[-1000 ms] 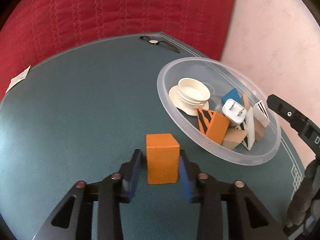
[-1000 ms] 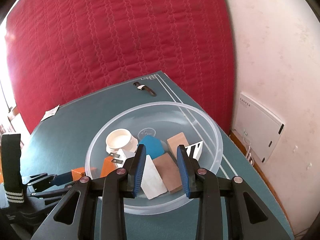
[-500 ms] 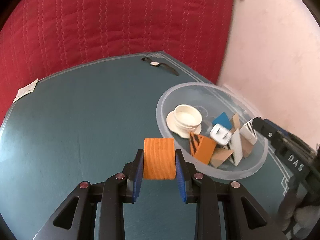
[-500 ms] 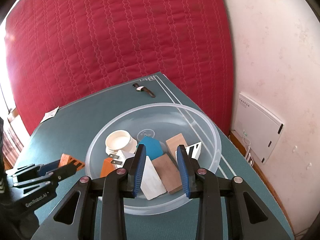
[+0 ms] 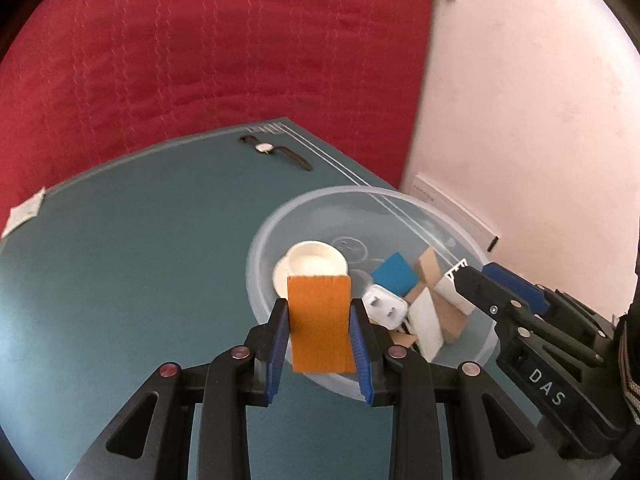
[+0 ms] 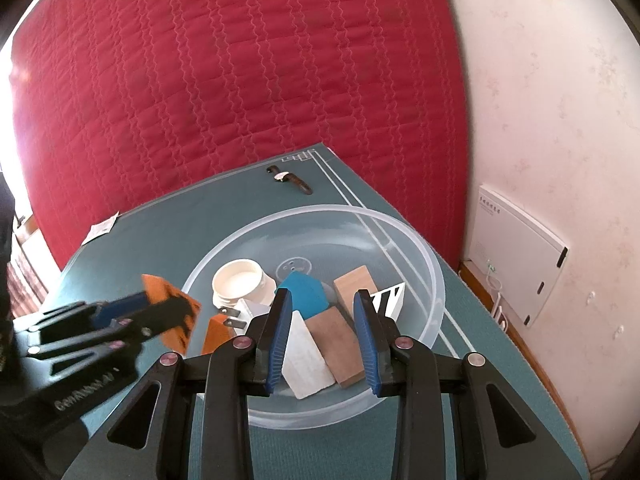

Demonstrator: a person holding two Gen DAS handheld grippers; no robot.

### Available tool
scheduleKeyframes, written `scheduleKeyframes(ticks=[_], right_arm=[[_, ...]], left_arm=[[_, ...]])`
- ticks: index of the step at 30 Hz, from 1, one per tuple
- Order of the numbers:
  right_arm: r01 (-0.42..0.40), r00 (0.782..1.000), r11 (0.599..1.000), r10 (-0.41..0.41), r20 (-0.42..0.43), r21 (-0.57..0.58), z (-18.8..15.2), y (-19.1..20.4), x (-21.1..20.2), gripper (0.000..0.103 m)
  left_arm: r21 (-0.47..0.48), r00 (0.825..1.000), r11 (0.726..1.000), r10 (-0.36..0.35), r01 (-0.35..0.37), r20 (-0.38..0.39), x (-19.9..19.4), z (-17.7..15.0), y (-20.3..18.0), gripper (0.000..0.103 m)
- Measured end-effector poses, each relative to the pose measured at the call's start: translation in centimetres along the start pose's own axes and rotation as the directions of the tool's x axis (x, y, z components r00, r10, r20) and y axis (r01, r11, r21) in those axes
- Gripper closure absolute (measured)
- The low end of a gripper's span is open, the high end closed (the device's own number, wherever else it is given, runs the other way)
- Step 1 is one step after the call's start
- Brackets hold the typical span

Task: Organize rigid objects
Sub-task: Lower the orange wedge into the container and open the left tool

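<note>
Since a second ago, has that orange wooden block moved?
Yes. The orange wooden block rose off the green mat toward the clear plastic bowl.

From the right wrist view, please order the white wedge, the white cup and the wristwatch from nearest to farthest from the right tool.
1. White wedge: between the tool's fingers, in the bowl.
2. White cup: left side of the bowl.
3. Wristwatch: the table's far edge.

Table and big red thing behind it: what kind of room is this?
Probably a room in a home. A red quilted mattress leans against the wall behind the green table, and a wristwatch lies there.
</note>
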State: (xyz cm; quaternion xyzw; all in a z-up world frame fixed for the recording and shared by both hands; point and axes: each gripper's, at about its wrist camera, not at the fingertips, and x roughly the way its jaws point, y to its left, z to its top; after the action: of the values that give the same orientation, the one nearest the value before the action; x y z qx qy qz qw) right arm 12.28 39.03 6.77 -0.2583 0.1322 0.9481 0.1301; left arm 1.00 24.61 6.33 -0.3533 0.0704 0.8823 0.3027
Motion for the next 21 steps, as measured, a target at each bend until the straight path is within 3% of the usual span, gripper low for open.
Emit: scheduleKeyframes(ticks=[11, 21], right_arm=[[0.001, 1.000, 1.000, -0.001, 0.004, 0.008, 0.1, 0.1, 0.1, 0.070], [-0.005, 1.000, 1.000, 0.005, 0.006, 0.005, -0.1, 0.2, 0.1, 0.070]], left_arm=[[-0.040, 1.000, 0.999, 0.020, -0.020, 0.006, -0.9, -0.5, 0.9, 0.048], [-0.045, 0.996, 0.995, 0.089, -0.090, -0.019, -0.9, -1.5, 1.5, 0.048]])
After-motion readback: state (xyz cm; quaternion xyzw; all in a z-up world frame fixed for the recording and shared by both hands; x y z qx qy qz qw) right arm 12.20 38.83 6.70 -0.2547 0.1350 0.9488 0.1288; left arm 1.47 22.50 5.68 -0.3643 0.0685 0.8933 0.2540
